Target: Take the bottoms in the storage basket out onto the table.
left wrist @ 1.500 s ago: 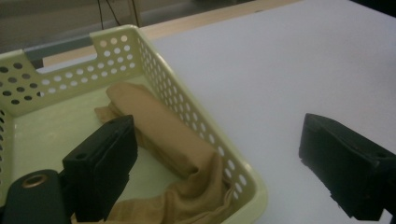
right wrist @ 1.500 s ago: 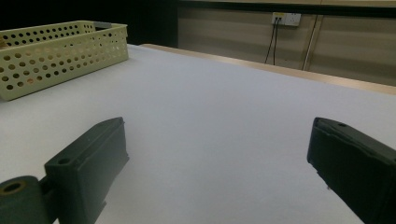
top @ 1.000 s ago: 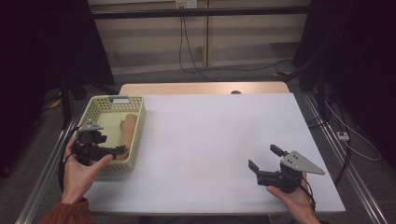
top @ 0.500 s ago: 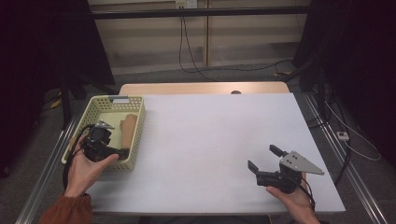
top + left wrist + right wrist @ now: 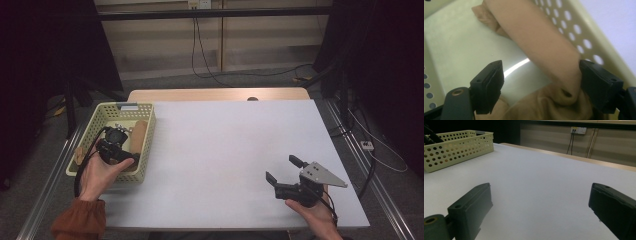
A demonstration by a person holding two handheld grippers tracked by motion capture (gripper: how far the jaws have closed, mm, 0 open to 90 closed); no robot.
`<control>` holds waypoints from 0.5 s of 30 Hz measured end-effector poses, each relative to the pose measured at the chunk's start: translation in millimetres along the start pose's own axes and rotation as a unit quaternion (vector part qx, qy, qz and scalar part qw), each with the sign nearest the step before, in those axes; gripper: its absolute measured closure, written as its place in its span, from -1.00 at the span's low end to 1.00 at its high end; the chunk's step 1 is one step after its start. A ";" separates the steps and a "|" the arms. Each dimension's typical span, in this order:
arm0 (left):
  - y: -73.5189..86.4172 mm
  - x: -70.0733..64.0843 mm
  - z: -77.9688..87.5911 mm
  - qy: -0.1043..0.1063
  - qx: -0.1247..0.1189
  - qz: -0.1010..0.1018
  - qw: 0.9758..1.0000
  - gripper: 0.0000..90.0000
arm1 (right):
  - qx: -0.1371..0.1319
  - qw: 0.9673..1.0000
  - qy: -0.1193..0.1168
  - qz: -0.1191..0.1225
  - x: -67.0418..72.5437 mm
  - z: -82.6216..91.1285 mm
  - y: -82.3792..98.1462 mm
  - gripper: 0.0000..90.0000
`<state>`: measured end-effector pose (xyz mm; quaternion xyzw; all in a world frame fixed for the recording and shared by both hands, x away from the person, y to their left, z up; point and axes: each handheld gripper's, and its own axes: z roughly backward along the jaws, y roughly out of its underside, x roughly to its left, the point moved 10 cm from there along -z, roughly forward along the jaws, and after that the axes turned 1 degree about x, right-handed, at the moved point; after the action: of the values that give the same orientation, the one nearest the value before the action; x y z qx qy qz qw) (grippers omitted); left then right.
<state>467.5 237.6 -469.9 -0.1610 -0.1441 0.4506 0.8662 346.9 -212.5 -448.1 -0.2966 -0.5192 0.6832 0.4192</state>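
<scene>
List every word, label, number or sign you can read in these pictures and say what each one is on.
None can be read.
The grey tab on the basket's far rim may be a label; too small to tell.
The wall socket shows no readable marking.

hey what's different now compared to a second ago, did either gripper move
The left gripper moved. A second ago it sat at the near end of the yellow basket; now it has pushed forward and down into it, its open jaws straddling the tan cloth roll, one jaw touching it, not yet closed. The right gripper stayed put, open over the white table. The basket did not shift.
</scene>
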 end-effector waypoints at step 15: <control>-10.4 5.3 -18.2 0.077 0.021 0.042 0.996 -0.55 | 0.002 1.000 -0.001 0.000 -0.1 -0.6 0.7 -0.90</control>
<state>485.2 233.6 -481.6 -0.1825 -0.0606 0.4760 0.8582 347.3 -212.4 -449.0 -0.2948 -0.5179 0.6845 0.4198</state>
